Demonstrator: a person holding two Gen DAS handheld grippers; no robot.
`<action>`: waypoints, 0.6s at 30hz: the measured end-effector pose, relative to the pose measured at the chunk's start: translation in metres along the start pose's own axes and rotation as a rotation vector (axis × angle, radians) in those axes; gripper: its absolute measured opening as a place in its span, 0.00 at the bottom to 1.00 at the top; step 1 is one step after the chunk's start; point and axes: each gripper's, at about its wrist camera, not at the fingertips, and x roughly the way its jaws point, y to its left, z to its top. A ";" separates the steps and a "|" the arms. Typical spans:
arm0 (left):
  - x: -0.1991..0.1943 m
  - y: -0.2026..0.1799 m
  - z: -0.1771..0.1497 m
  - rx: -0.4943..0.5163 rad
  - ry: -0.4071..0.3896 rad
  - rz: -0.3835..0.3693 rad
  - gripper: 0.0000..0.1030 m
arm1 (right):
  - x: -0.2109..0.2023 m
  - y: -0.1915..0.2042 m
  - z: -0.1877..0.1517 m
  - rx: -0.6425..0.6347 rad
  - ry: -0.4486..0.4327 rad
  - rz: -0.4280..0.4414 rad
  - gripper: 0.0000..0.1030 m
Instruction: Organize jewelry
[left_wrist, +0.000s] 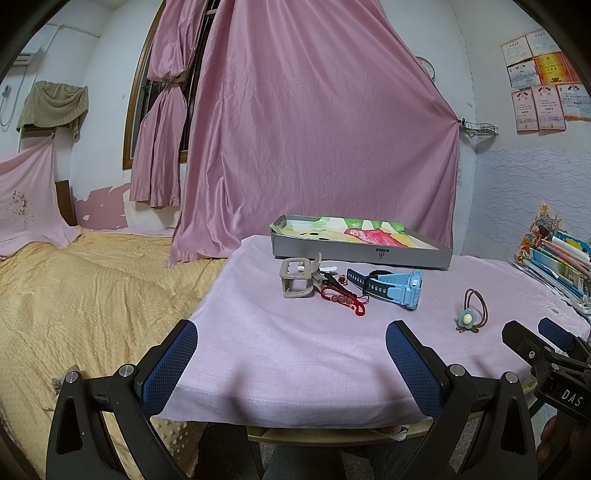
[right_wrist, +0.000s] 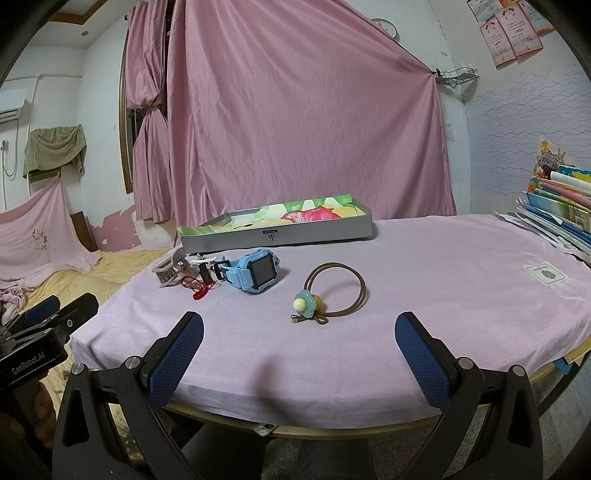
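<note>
Both jaws agape — bare cloth (right_wrist: 424, 280) ahead.

Left hand-held gripper (left_wrist: 291, 354) and right hand-held gripper (right_wrist: 299, 349): jaws spread wide, holding nothing, level, side by side.

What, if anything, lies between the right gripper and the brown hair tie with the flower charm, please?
Nothing visible does. The right gripper is open at the table's near edge, and only bare pink cloth lies between it and the hair tie. The blue watch sits off to the left, apart from the tie and outside that path.
</note>
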 end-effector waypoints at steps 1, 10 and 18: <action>0.000 0.000 0.000 0.000 0.000 0.000 1.00 | 0.000 0.000 0.000 0.000 0.000 0.000 0.99; 0.000 0.000 0.000 0.000 0.001 0.000 1.00 | 0.000 0.000 0.000 0.000 -0.001 0.000 0.99; 0.000 -0.001 0.000 0.001 0.002 0.000 1.00 | 0.000 0.000 0.001 0.000 0.000 0.000 0.99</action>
